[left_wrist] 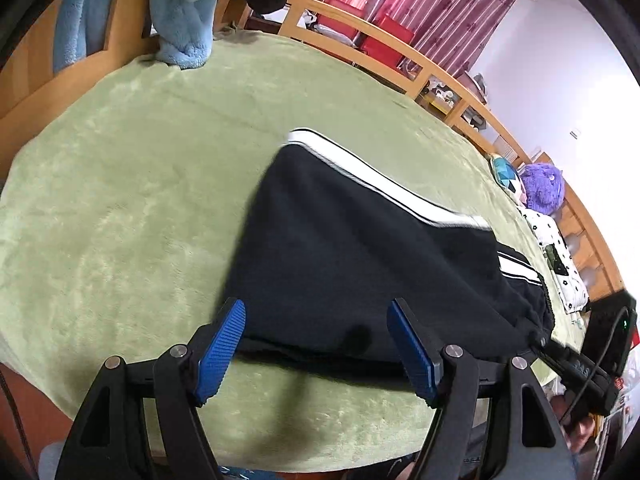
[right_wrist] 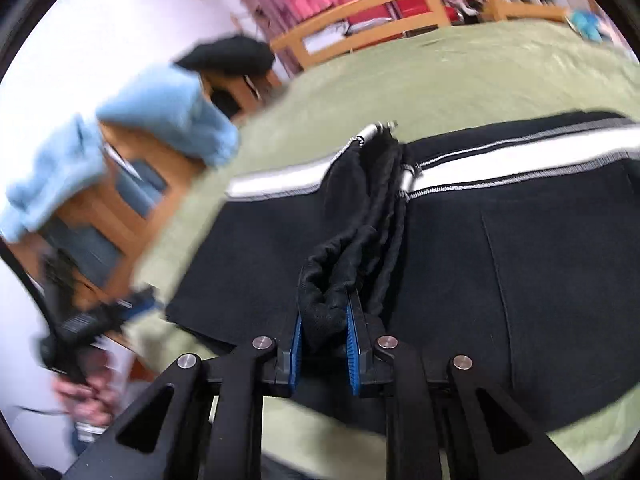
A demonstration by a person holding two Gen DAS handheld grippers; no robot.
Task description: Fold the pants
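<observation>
Black pants [left_wrist: 360, 264] with a white side stripe [left_wrist: 360, 172] lie folded on the green blanket [left_wrist: 140, 200]. My left gripper [left_wrist: 316, 308] hovers open over their near edge, its blue pads [left_wrist: 222, 352] wide apart and pressing on nothing. In the right wrist view my right gripper [right_wrist: 325, 312] is shut on a bunched fold of the black waistband [right_wrist: 340, 276], lifted off the rest of the pants [right_wrist: 480, 280]. That right gripper [left_wrist: 540, 340] also shows at the pants' right end in the left wrist view.
A light blue fleece garment [left_wrist: 184, 12] hangs over the wooden headboard [left_wrist: 60, 92]. A wooden rail [left_wrist: 400, 56] runs along the bed's far side. A purple plush toy [left_wrist: 544, 188] and a white dotted cloth [left_wrist: 560, 256] lie at the right. A hand [right_wrist: 88, 392] shows blurred at the left.
</observation>
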